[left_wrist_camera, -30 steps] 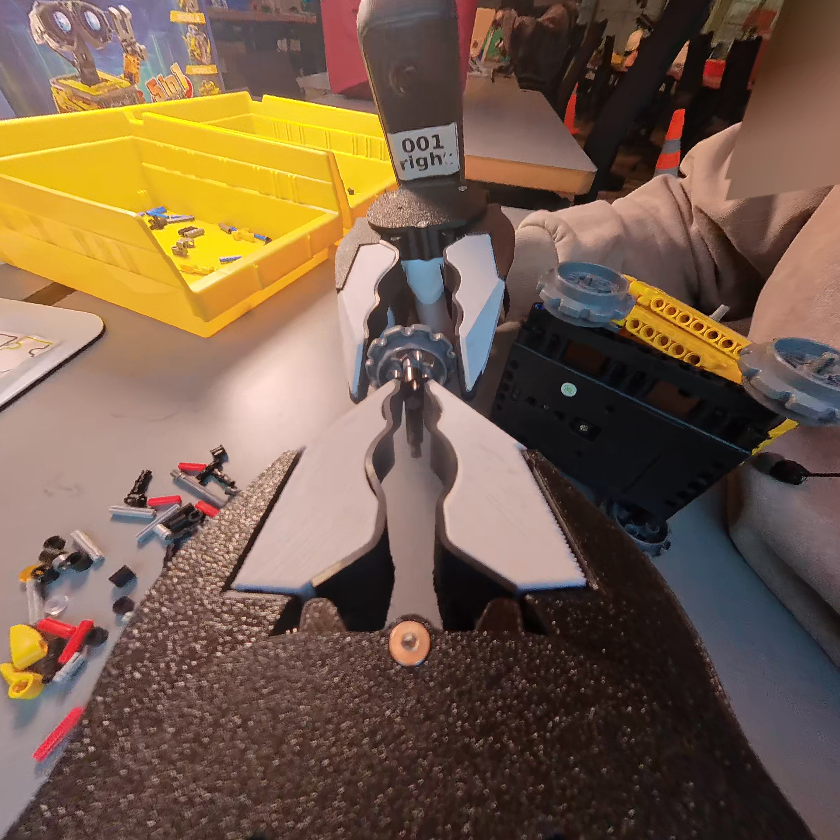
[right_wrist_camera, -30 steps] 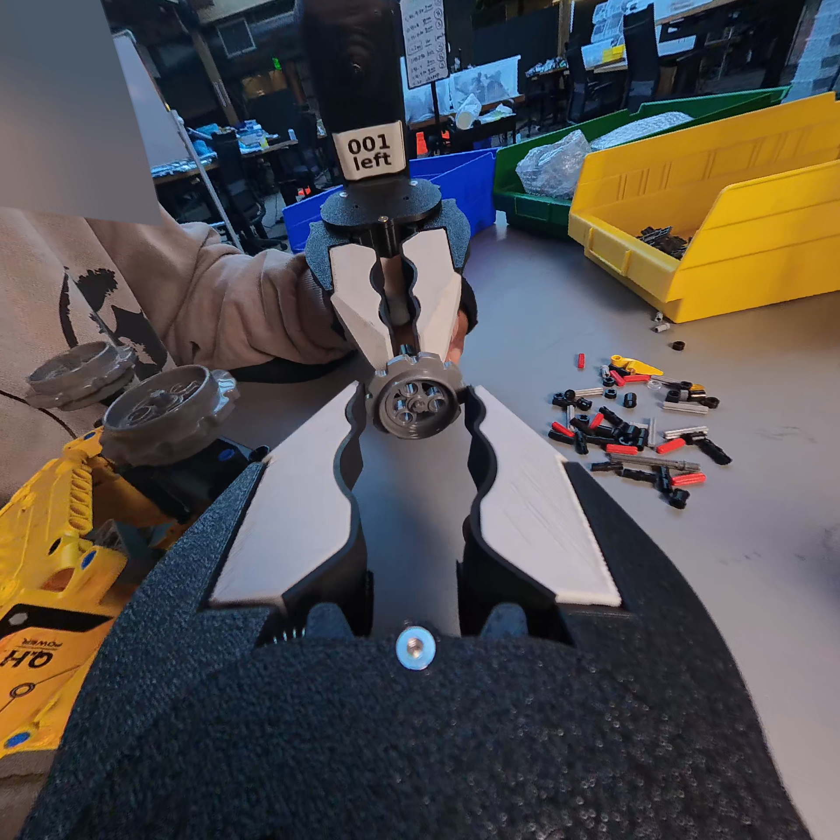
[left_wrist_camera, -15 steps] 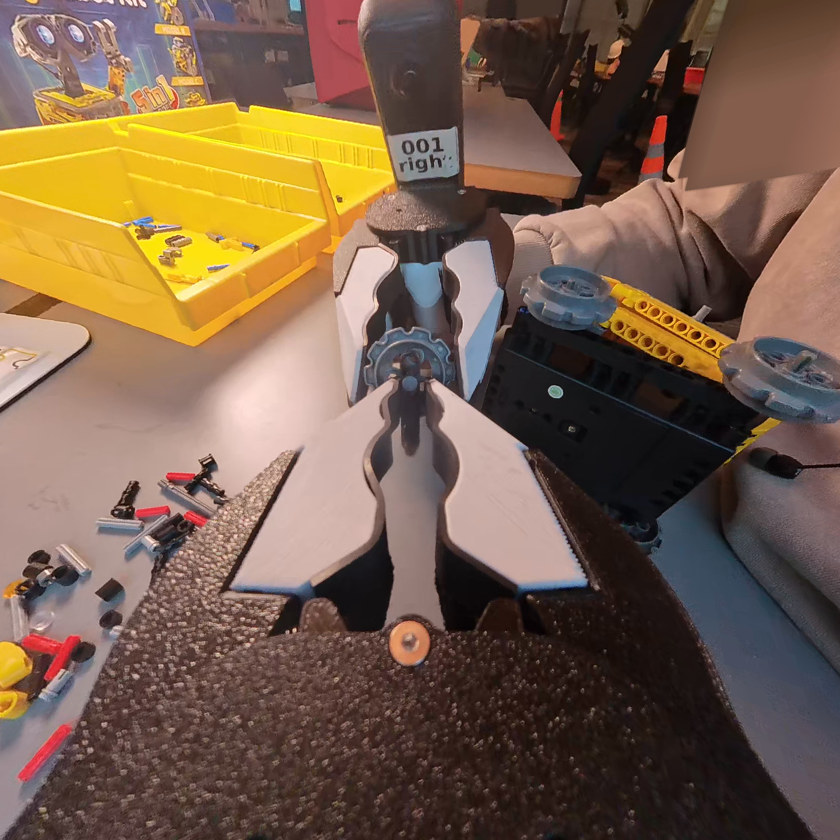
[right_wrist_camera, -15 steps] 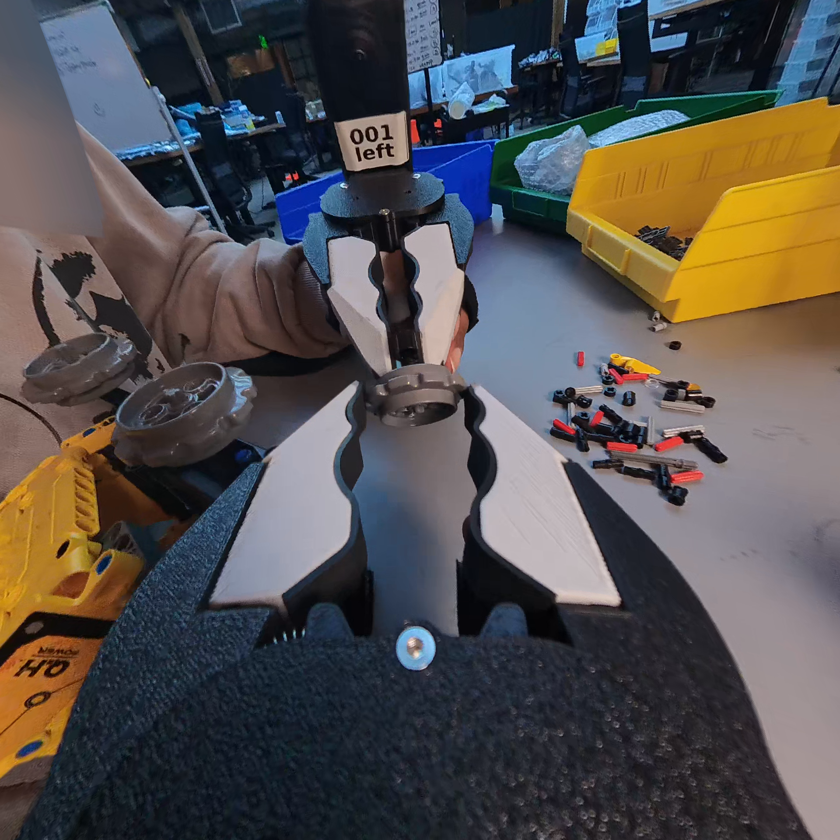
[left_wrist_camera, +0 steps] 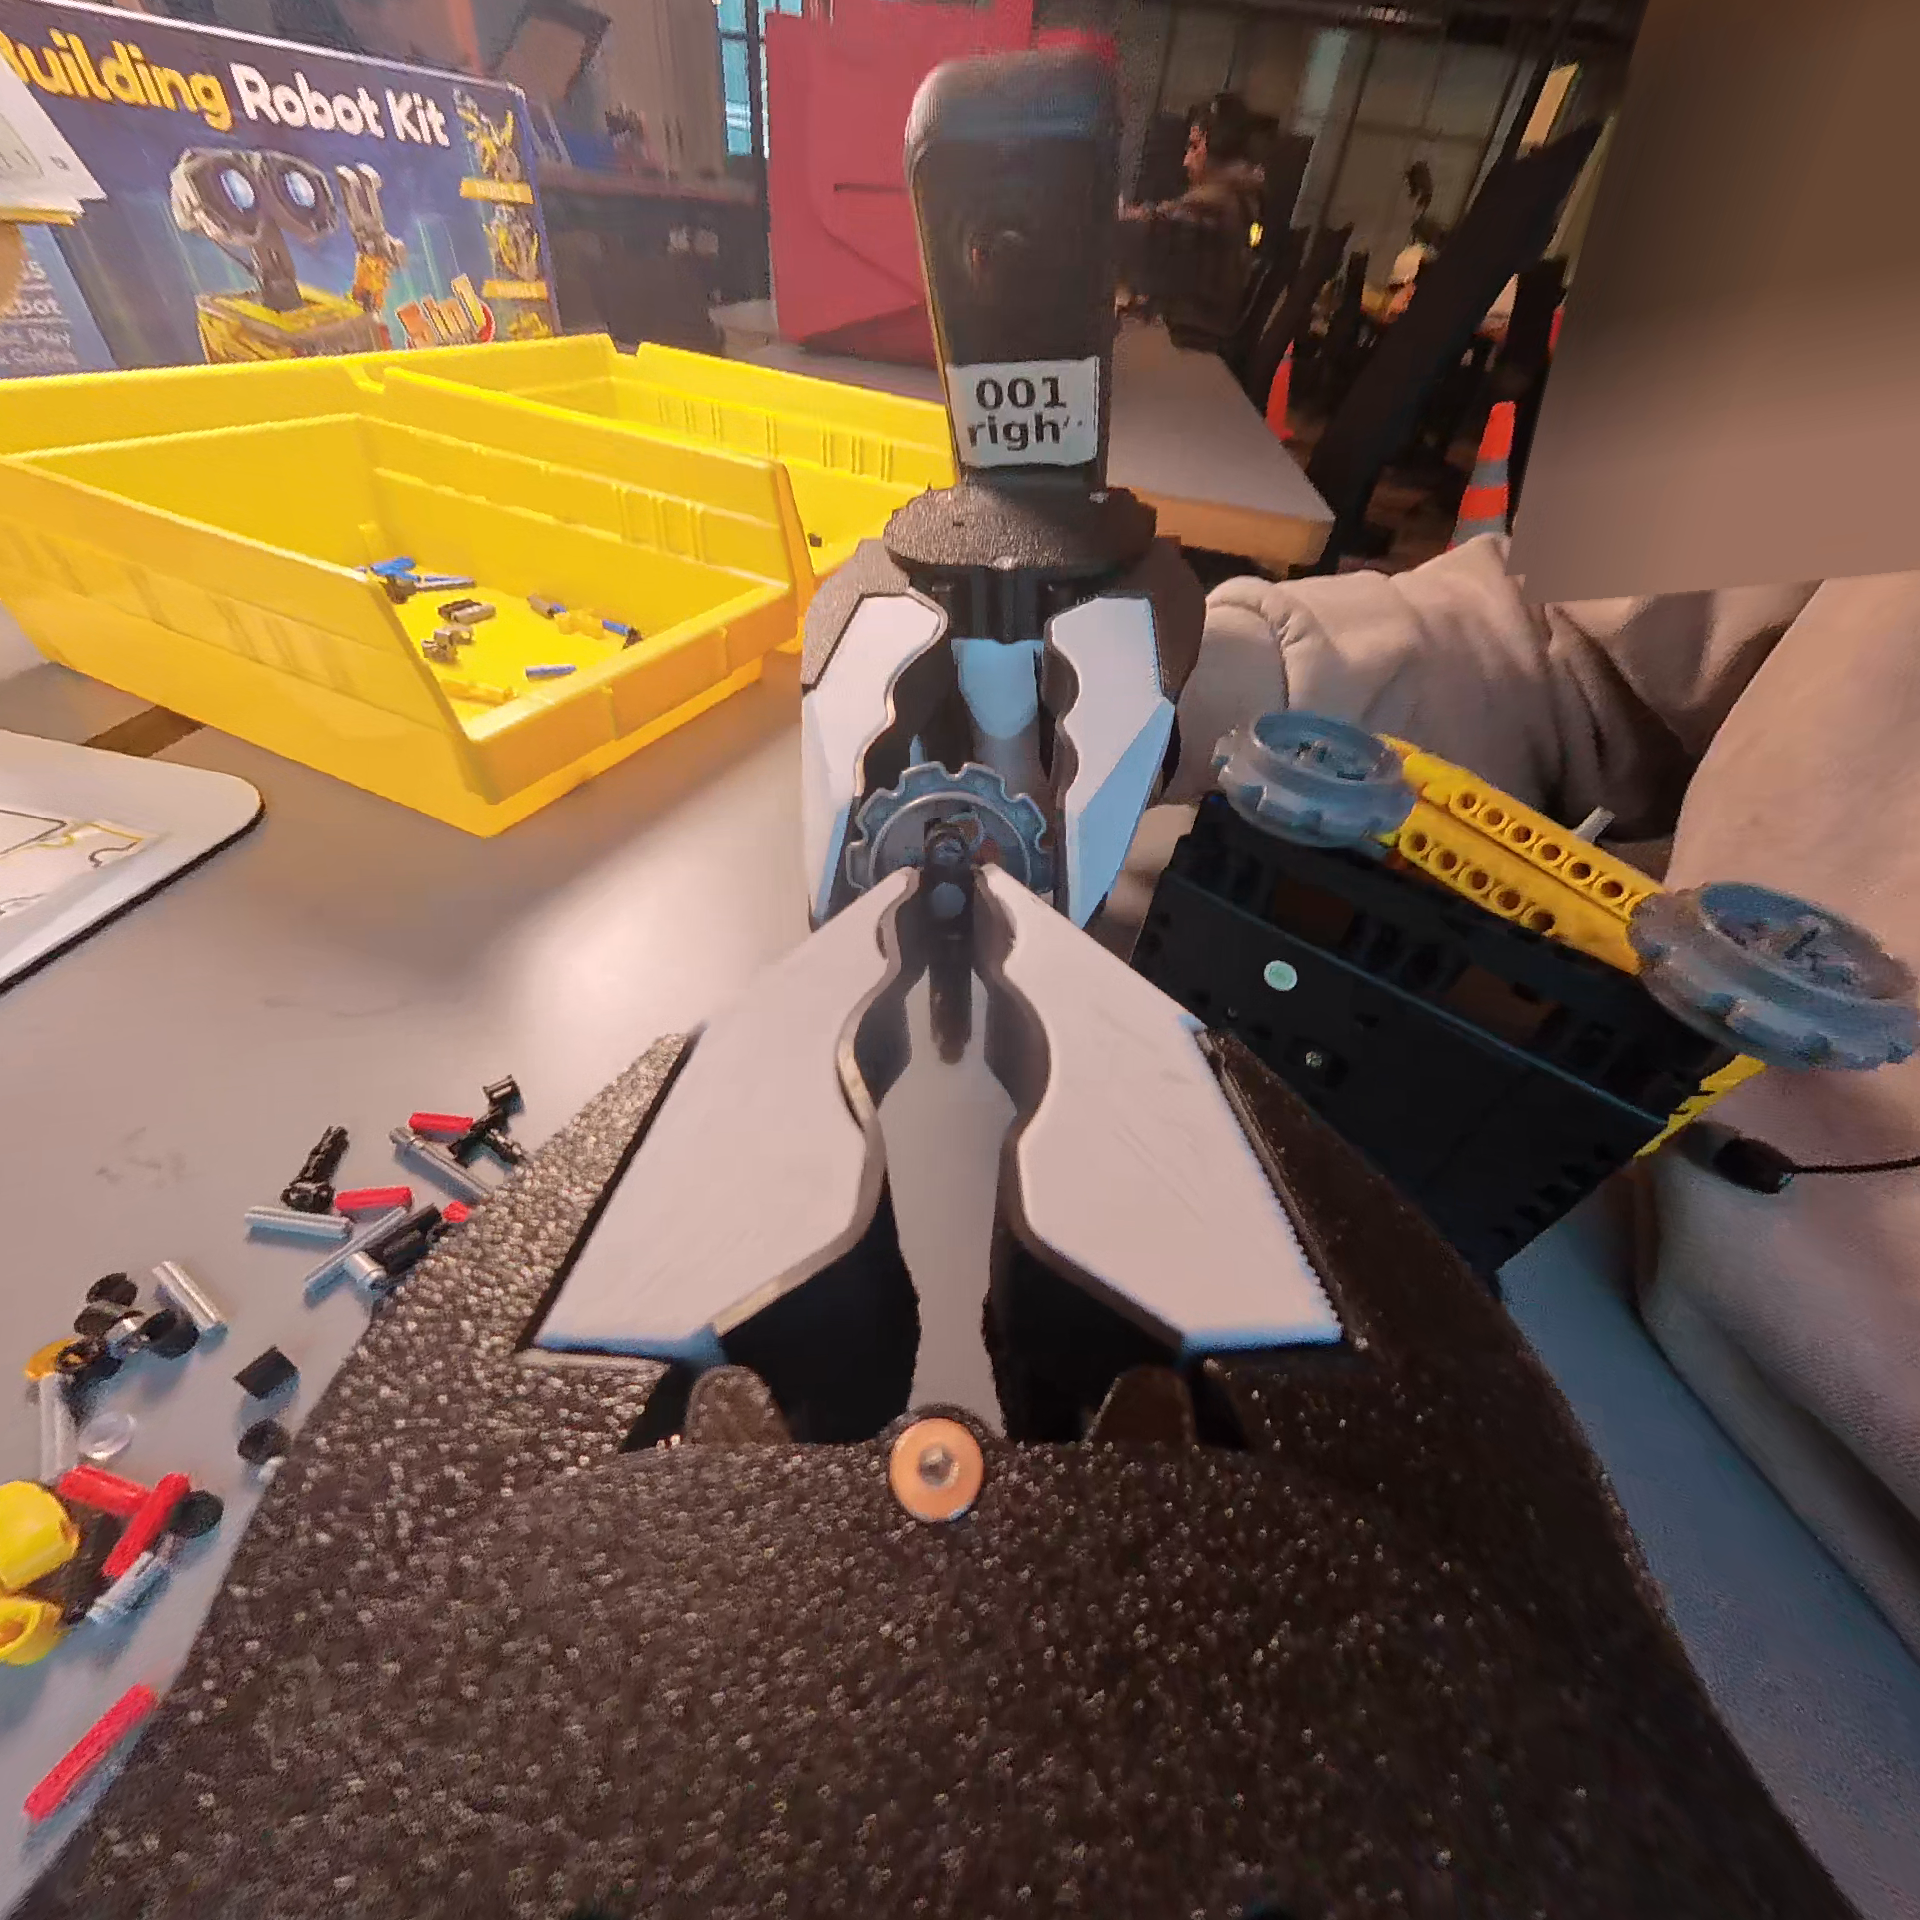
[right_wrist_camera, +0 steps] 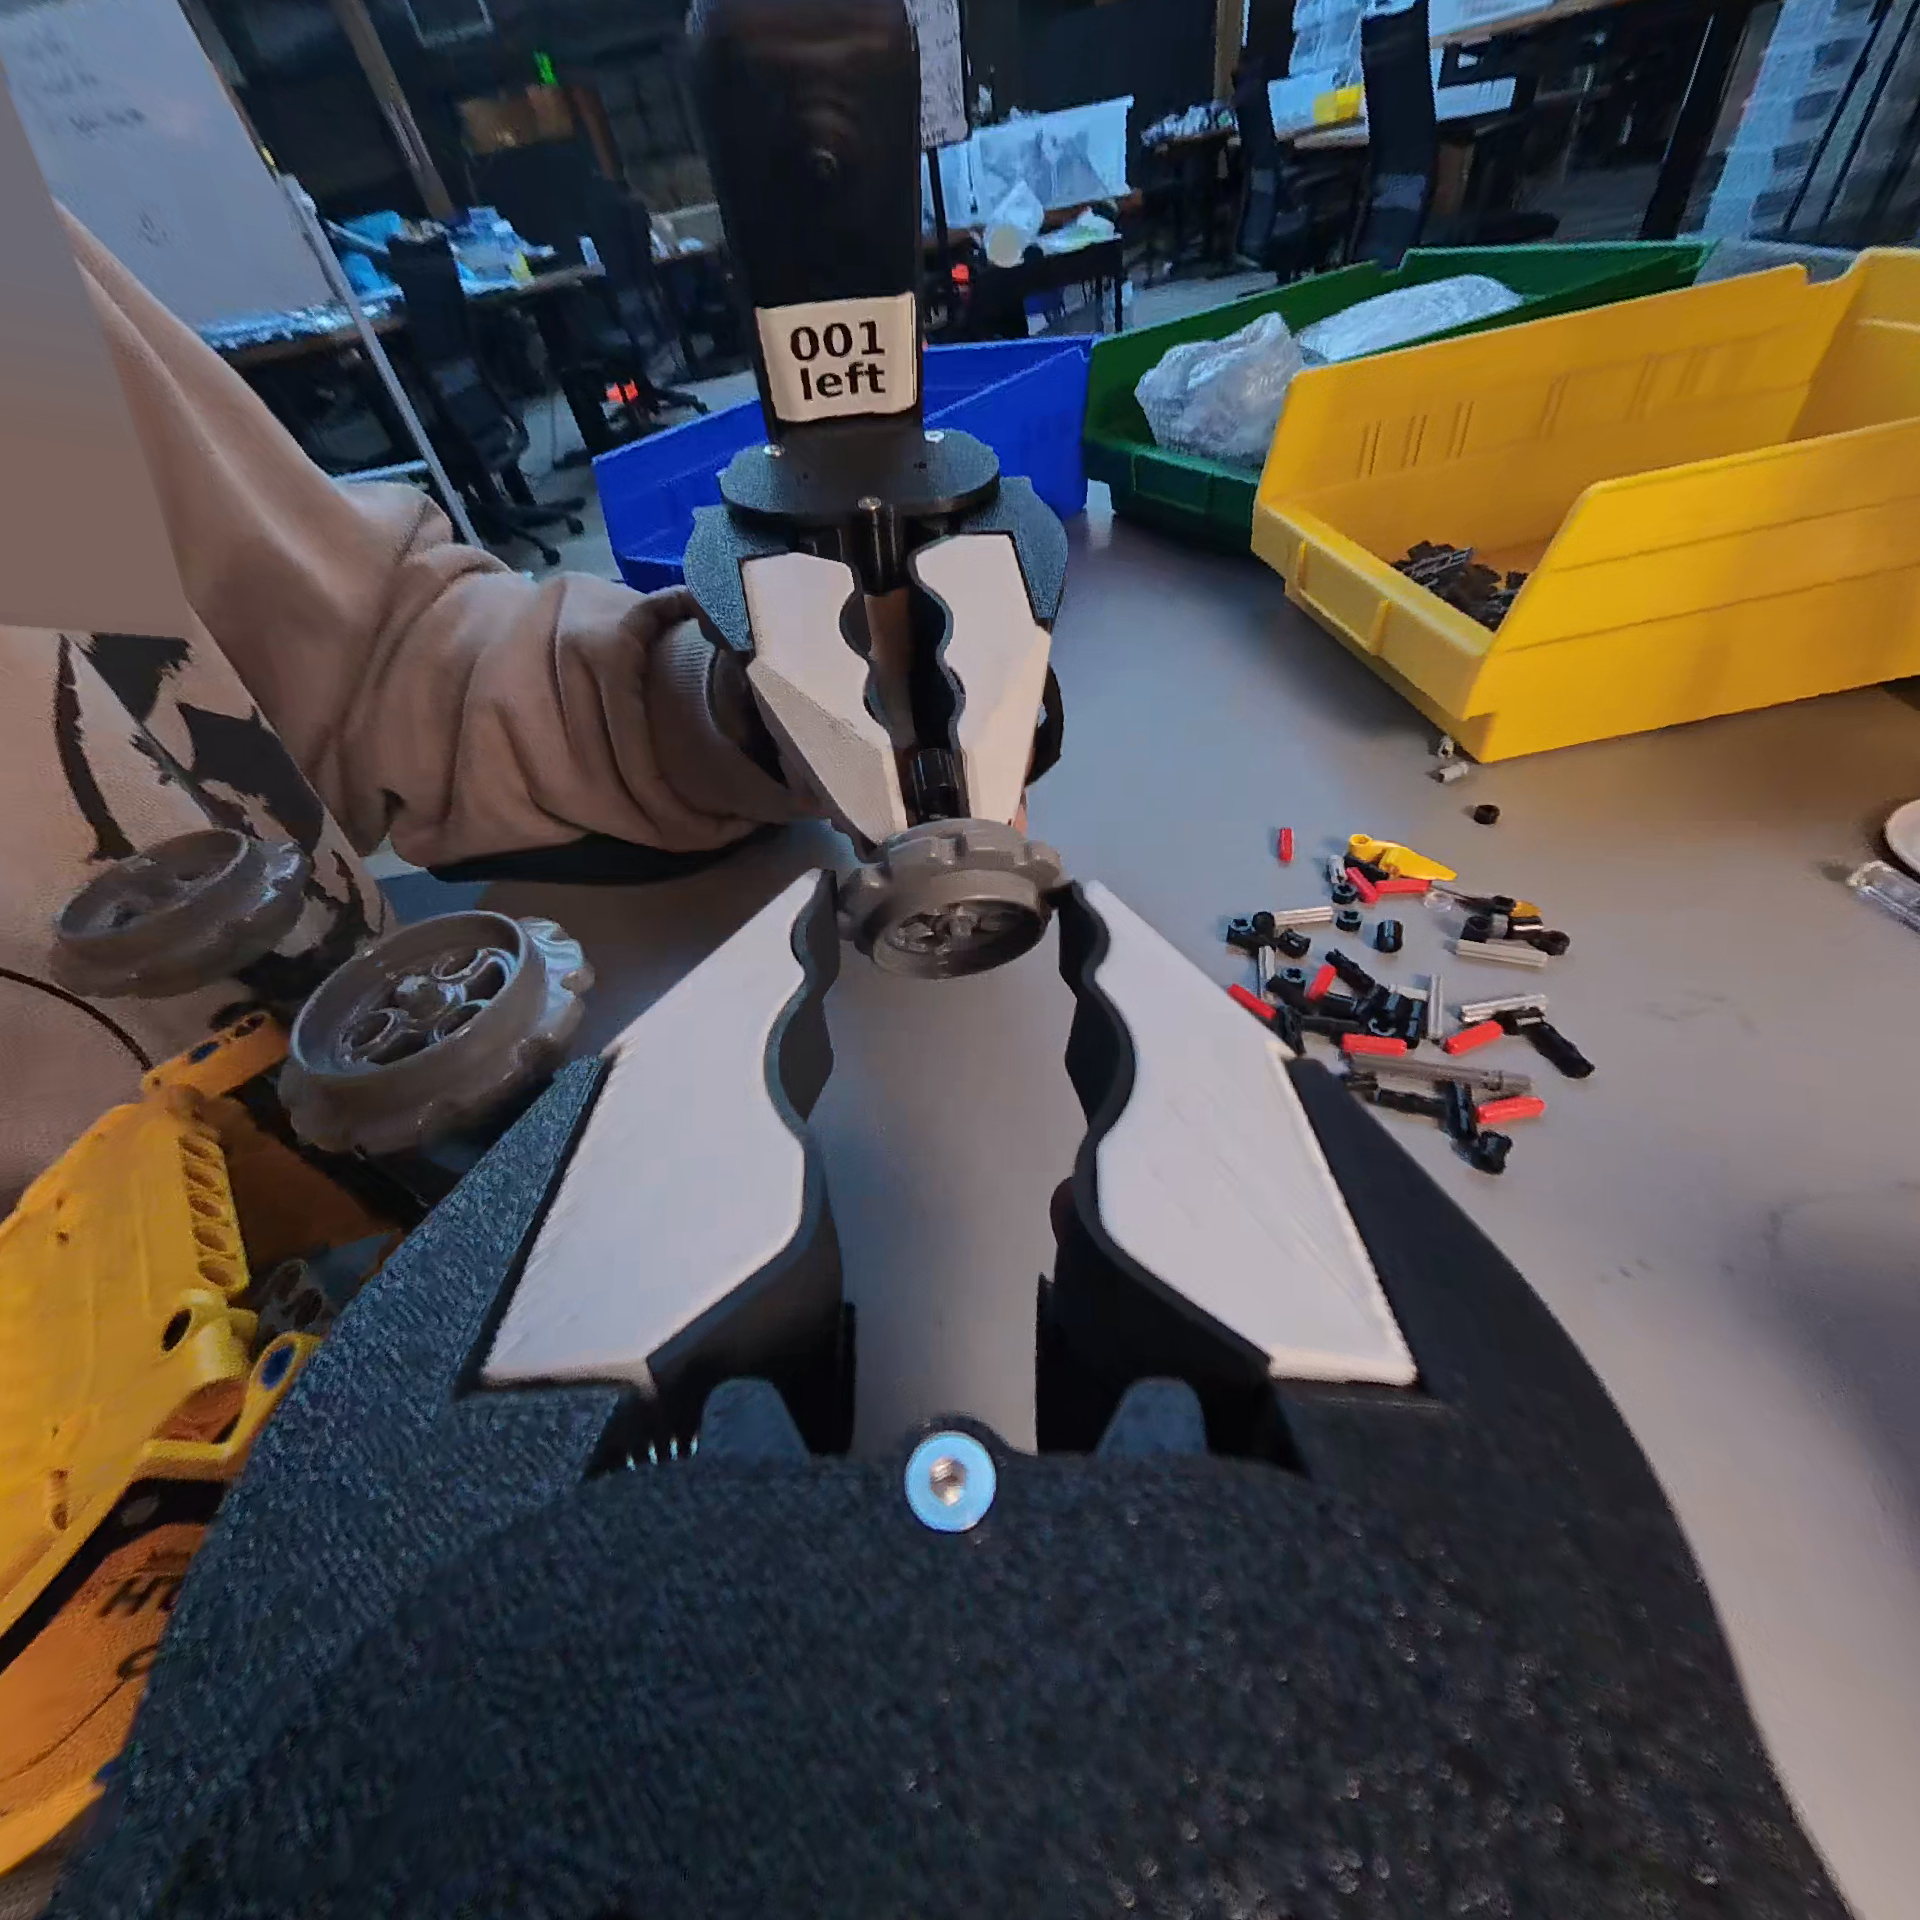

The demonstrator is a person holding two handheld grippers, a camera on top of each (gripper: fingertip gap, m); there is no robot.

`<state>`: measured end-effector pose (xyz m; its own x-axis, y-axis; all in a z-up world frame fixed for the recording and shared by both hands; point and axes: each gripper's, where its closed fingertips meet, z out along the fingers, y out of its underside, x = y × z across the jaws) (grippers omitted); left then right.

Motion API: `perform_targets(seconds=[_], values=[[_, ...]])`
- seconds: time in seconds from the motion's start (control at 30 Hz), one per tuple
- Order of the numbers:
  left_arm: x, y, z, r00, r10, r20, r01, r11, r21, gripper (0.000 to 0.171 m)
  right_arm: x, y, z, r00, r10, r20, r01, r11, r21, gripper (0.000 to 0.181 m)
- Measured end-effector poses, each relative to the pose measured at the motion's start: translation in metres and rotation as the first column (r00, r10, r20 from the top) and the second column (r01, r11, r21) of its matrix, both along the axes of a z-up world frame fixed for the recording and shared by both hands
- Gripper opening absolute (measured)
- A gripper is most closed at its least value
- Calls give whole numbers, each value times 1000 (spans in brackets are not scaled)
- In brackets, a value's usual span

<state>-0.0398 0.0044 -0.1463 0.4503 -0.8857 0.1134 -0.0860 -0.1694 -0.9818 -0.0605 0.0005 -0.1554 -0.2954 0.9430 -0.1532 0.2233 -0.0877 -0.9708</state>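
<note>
Above the grey tabletop, the two claws meet tip to tip. Left claw is clamped on a thin black axle pin, jaws nearly together. Right claw is clamped on a grey toothed wheel, jaws spread to its width; the pin's tip sits at the wheel's hub. Black-and-yellow brick model with two grey wheels lies just beside them. Loose small parts lie scattered nearby; yellow bin farther off.
</note>
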Motion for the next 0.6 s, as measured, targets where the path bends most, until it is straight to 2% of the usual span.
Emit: perform_targets(seconds=[0.2, 0.37, 0.43, 0.47, 0.5, 0.53, 0.6], values=[[1, 2, 14, 995, -10, 103, 13, 1000, -26, 7, 3, 3, 18, 994, 4, -107, -16, 994, -110, 39], [1, 3, 15, 992, -19, 124, 25, 998, -50, 6, 5, 5, 20, 994, 6, -109, -18, 994, -111, 38], [-12, 6, 25, 983, 11, 181, -2, 999, -49, 7, 12, 11, 23, 991, 12, -132, -28, 992, -122, 29], [-40, 11, 40, 956, 67, 287, -53, 997, -56, 7, 26, 27, 35, 976, -49, -210, 18, 989, -147, 0], [-72, 16, 47, 929, 142, 342, -127, 990, -68, 6, 43, 47, 38, 970, -115, -215, 75, 980, -187, 0], [-86, 17, 49, 913, 169, 371, -154, 986, -69, 6, 55, 61, 45, 951, -175, -253, 128, 973, -194, 0], [-63, 15, 42, 942, 108, 318, -94, 994, -60, 7, 48, 60, 42, 951, -193, -240, 160, 976, -149, 0]])
